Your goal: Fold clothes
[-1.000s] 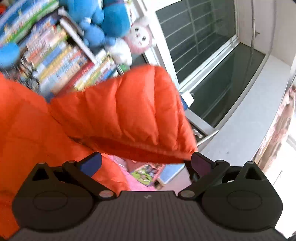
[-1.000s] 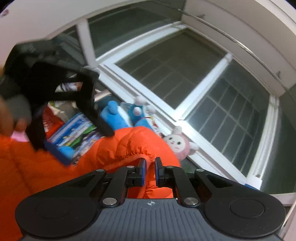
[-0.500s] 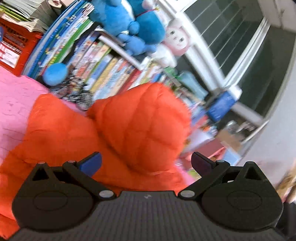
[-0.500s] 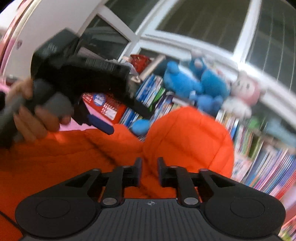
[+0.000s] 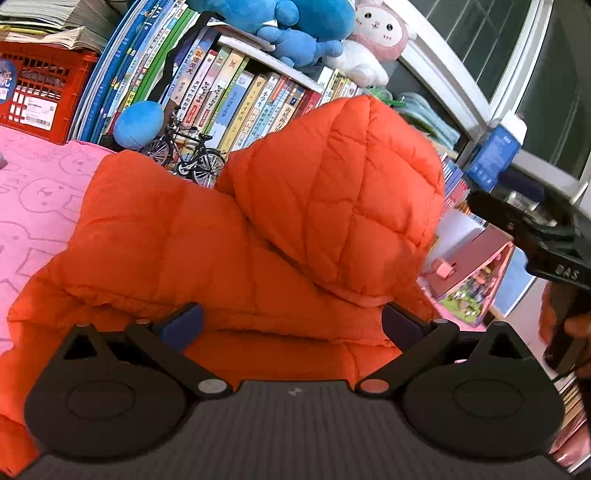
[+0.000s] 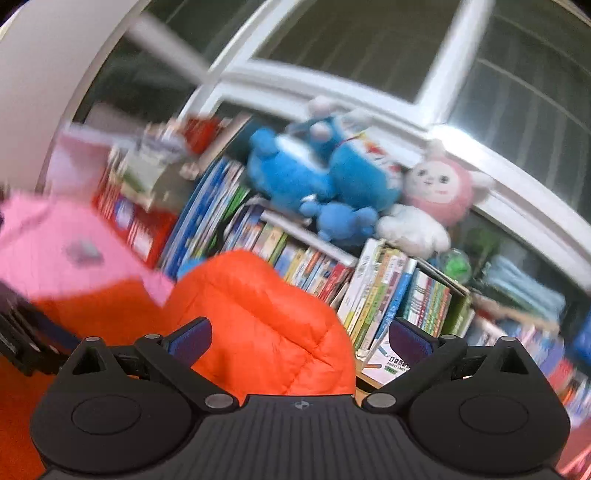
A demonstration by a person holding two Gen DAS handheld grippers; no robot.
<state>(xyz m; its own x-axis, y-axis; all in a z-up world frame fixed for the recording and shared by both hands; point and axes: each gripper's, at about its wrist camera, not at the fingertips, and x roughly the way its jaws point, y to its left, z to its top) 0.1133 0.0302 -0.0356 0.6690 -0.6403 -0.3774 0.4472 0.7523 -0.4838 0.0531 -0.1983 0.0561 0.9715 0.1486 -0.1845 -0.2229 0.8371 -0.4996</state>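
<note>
An orange quilted puffer jacket [image 5: 192,236] lies on a pink bear-print cloth [image 5: 33,192]. Its hood [image 5: 343,192] stands puffed up at the far side. My left gripper [image 5: 291,325] hovers open just over the near part of the jacket, with fabric below its fingers and nothing pinched. In the blurred right wrist view, my right gripper [image 6: 300,338] has its jaws opening wide. The hood [image 6: 258,310] sits between and beyond them, free of the pads. At the right edge of the left wrist view a hand [image 5: 554,321] holds the right tool's black body [image 5: 546,243].
Behind the jacket runs a row of upright books [image 5: 229,96] with blue plush toys [image 5: 295,22] and a pink plush [image 5: 380,29] on top. A toy bicycle [image 5: 188,151], a blue ball [image 5: 138,120] and a red crate [image 5: 44,92] stand at the cloth's far edge. Windows [image 5: 517,55] lie beyond.
The right gripper, shut on the hood before, has opened wide and let it go. The hood has come down onto the jacket. Both views have swung down towards the bookshelf.
</note>
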